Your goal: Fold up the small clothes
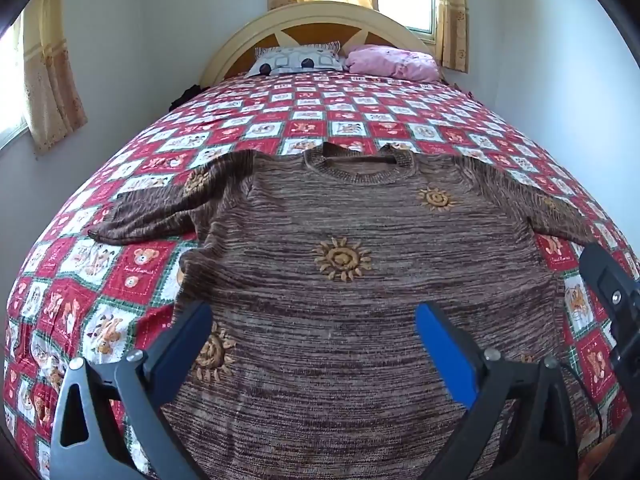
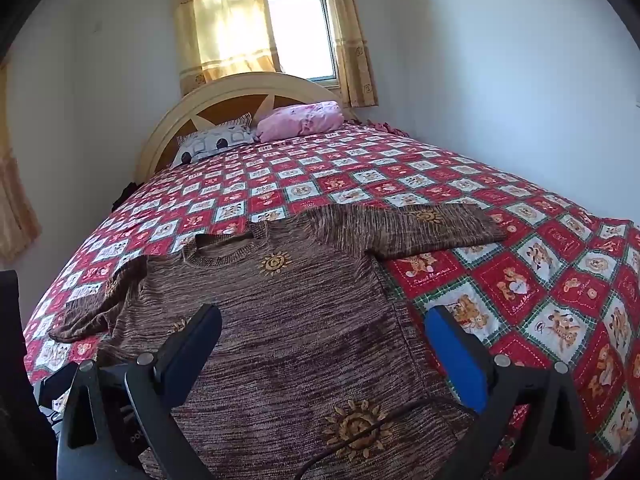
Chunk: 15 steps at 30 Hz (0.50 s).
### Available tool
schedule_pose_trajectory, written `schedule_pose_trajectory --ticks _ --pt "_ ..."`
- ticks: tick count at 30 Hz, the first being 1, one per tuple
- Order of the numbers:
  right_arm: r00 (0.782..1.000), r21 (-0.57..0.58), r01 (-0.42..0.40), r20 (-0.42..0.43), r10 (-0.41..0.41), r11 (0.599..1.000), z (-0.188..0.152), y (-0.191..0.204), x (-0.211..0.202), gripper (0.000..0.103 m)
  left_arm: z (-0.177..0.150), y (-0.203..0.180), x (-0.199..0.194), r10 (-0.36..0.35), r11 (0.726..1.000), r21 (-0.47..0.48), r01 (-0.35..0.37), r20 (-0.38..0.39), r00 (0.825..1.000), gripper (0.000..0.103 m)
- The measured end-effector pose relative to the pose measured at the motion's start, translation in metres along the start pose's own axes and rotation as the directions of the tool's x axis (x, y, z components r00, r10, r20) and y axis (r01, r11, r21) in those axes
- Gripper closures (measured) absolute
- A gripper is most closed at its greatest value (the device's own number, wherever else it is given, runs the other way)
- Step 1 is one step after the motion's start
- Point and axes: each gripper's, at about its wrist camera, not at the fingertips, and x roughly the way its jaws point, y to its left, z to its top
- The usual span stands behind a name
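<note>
On the checked bedspread [image 1: 132,264] a brown sweater [image 1: 320,280] lies flat; both tongs, left [image 1: 314,332] and right [image 2: 324,332], gape wide, holding nothing.

Bed [image 1: 320,112] fills frame centre, red-and-white checked bedspread. Cream arched headboard [image 1: 320,20] at top, two pillows [image 1: 296,60] against it. White walls [image 1: 140,40]. Sunlit window [image 2: 300,32], yellow curtains [image 2: 224,20].
</note>
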Motion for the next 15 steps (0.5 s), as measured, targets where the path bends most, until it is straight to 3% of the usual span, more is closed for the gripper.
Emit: schedule_pose_trajectory --ticks 15 --pt "1.0 -0.012 -0.004 -0.026 0.003 1.0 -0.0032 0.002 0.0057 0.001 0.0017 0.0062 -0.0034 0.0 1.0 -0.009 0.0 0.021 1.0 0.0"
